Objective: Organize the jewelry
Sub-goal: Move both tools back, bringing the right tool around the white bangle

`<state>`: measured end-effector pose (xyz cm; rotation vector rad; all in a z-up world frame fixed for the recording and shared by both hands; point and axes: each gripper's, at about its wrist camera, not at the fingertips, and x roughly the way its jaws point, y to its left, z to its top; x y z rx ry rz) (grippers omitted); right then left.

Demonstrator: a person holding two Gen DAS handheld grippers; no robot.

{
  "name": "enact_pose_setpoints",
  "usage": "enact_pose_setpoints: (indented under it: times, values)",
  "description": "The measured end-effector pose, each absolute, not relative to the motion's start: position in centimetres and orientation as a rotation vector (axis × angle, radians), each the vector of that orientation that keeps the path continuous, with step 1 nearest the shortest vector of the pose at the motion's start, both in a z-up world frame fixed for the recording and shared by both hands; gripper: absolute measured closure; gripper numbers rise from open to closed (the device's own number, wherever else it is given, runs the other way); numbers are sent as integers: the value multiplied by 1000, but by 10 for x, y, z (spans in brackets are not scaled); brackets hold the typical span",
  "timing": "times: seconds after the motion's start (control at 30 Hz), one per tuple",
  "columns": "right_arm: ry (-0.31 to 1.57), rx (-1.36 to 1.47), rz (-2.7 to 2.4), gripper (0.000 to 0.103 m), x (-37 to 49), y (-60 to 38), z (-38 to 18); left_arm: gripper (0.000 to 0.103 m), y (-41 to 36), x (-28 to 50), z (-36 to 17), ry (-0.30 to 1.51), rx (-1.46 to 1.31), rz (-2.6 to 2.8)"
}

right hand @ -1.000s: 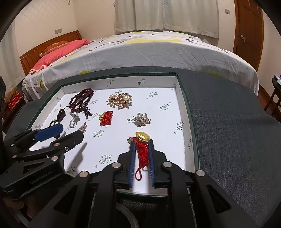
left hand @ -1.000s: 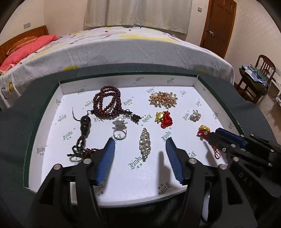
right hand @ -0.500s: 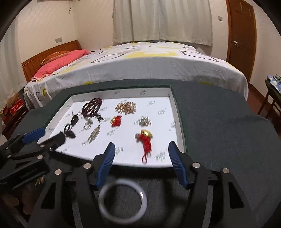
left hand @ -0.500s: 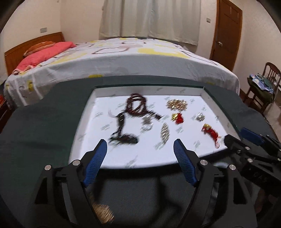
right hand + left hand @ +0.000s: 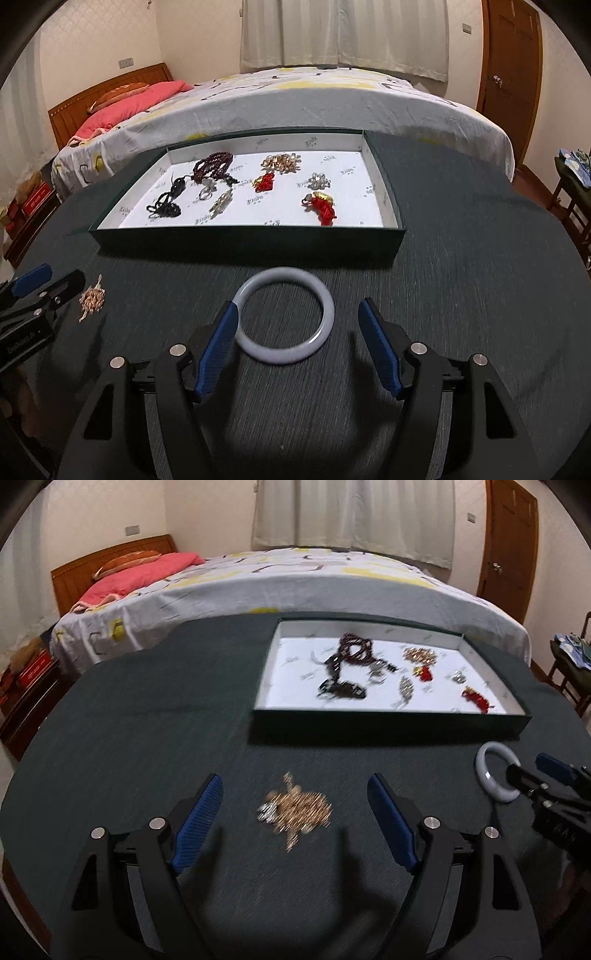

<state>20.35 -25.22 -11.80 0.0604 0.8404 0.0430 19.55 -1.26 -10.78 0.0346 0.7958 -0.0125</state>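
Both my tongs are gaping w/ nothing in them, L gripper over the gold brooch on the cloth, R gripper around the grey bangle, tray just beyond, so next I prob pinch each & lift in.

A shallow dark green tray with a white printed lining sits on the dark cloth. Inside lie dark red prayer beads, a black bead strand, a silver ring, a gold brooch, two red knotted charms and a silver brooch. In front of the tray a pale grey bangle lies flat, and well to its left, a small gold cluster brooch.
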Motion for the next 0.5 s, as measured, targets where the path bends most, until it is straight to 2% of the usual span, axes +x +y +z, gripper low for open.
enact_pose_setpoints:
  times: [0.1,0.2,0.5]
  values:
    - [842,55,43,37,201,-250,-118,24,-5,189,-112,809,21,0]
    - [840,57,40,29,201,-248,-119,24,0,186,-118,836,11,8]
    - [849,37,47,29,209,-241,-119,23,0,187,-121,843,20,11]
